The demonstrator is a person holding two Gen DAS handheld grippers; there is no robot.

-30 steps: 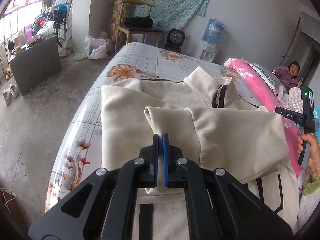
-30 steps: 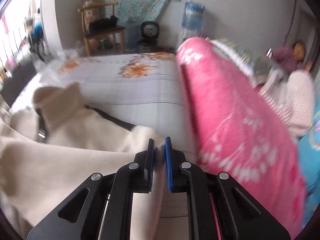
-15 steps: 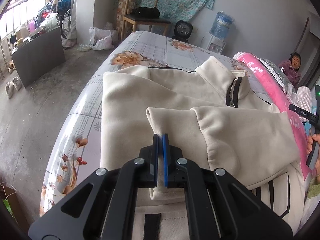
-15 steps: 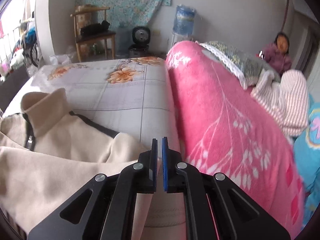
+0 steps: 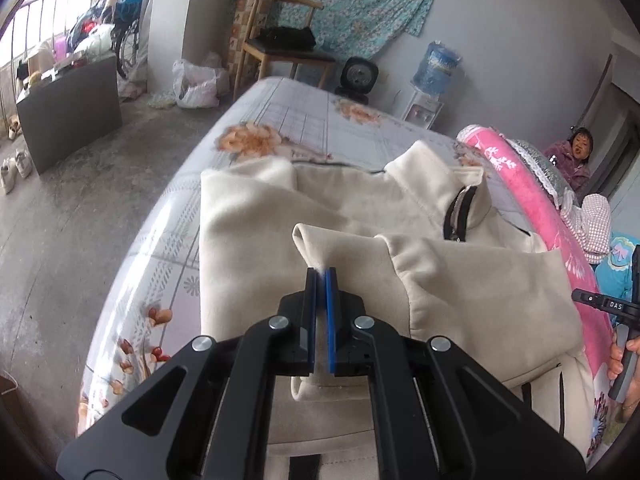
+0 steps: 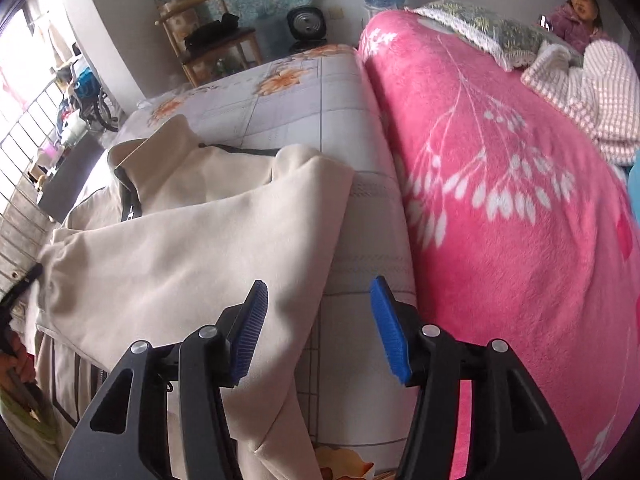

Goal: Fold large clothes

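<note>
Jacket point(image 5: 360, 248), cream with a black zip, is spread on the bed point(image 5: 304, 128), collar toward the far end and the pink blanket point(image 6: 500, 184) just beside its right edge. A sleeve point(image 5: 472, 280) has been laid across the chest, and this sleeve fold appears to be the step in hand. The sleeve's cuff is pinched between the pressed-together jaws of the left gripper point(image 5: 321, 276), just on the near side of the collar. The right gripper point(image 6: 318, 290) has just been opening; its jaws are spread, nothing is pressed between them, and the folded edge of the jacket lies below its left finger, with bare sheet under the gap.

The cuff is judged to need laying flat on the chest before the left grip is let go. After that, the other sleeve, on the side of the jacket away from the blanket, would probably be brought across in the same way. A fresh hold by the right gripper is called for, taken without dragging the laid sleeve out of place.
</note>
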